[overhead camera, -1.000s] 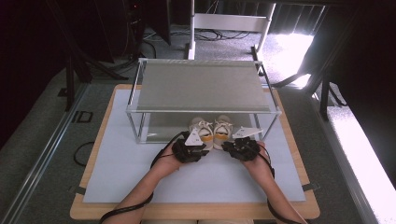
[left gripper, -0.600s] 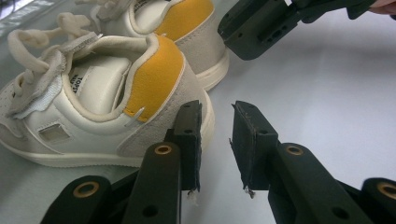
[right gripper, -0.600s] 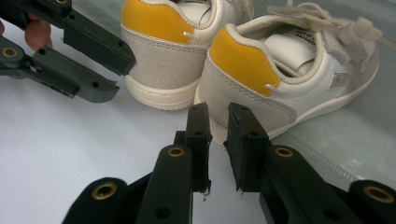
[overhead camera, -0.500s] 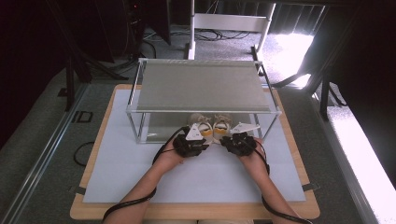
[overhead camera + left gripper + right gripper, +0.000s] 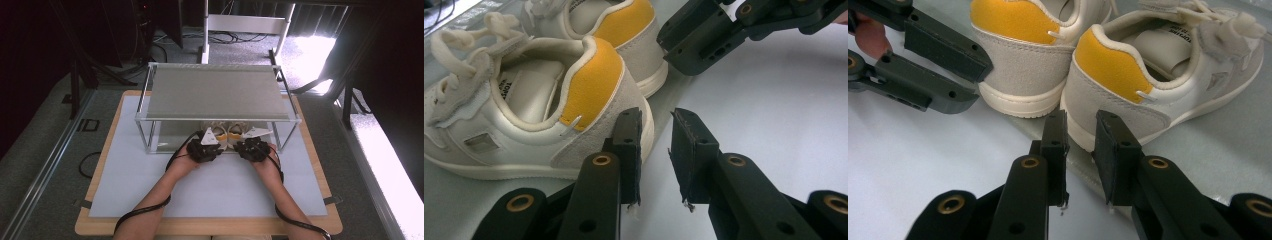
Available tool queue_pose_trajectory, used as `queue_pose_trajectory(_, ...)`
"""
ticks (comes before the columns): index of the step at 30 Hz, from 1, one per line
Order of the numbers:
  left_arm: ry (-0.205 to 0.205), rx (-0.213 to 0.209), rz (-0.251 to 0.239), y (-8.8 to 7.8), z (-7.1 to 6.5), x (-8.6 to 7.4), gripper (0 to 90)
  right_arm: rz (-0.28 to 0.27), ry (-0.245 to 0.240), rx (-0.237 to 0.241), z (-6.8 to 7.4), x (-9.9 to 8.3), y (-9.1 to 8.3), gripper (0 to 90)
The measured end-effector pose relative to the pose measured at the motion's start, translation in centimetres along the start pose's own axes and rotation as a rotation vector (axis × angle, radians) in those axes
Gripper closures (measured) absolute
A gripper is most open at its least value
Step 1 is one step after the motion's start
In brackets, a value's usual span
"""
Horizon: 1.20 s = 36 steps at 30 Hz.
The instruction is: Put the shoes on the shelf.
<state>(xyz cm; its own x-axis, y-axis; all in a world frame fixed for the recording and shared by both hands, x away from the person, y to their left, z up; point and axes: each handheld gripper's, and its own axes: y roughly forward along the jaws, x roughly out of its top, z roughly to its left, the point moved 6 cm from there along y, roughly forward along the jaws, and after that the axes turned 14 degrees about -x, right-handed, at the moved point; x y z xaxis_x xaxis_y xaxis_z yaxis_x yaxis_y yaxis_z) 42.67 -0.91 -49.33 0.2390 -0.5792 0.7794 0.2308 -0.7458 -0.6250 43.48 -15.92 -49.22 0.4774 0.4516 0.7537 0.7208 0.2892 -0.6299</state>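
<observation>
You are holding the left gripper with fingers parted and empty behind the left sneaker; the right gripper, likewise released, is facing the right sneaker under the rack. Pushing forward risks shoving both heels deeper.

The high view looks forward and down from above the person's side of the bench, far enough back to take in all four edges, the shelf rack toward the far edge and the floor around. The left gripper view sits low and very close behind its own fingers, facing the heels of a pair of shoes. The right gripper view does likewise, sharing the same shoes and each showing the other gripper.
</observation>
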Motion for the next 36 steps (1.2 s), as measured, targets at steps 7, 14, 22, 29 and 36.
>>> queue_pose_trajectory(7, -0.028, -0.003, -0.011, 0.3, -0.2, -0.1, 65.8, -0.005, -0.001, -0.015, 0.2, 0.2, 0.3, 70.9)
queue_pose_trajectory(14, -0.077, -0.009, -0.012, -0.2, -0.9, -0.6, 44.9, -0.044, 0.001, -0.034, 0.1, -0.3, -0.8, 61.4)
queue_pose_trajectory(22, -0.136, 0.026, -0.098, -2.2, -1.7, -1.2, 15.8, -0.119, 0.078, -0.068, -1.2, -0.9, -2.8, 40.2)
queue_pose_trajectory(29, -0.136, 0.058, -0.139, -3.2, -2.4, -1.8, 8.6, -0.124, 0.081, -0.064, -1.3, -1.6, -3.3, 13.8)
queue_pose_trajectory(36, -0.150, 0.084, -0.158, -3.7, -2.8, -3.0, 8.6, -0.113, 0.119, -0.054, -1.7, -3.0, -3.5, 13.8)
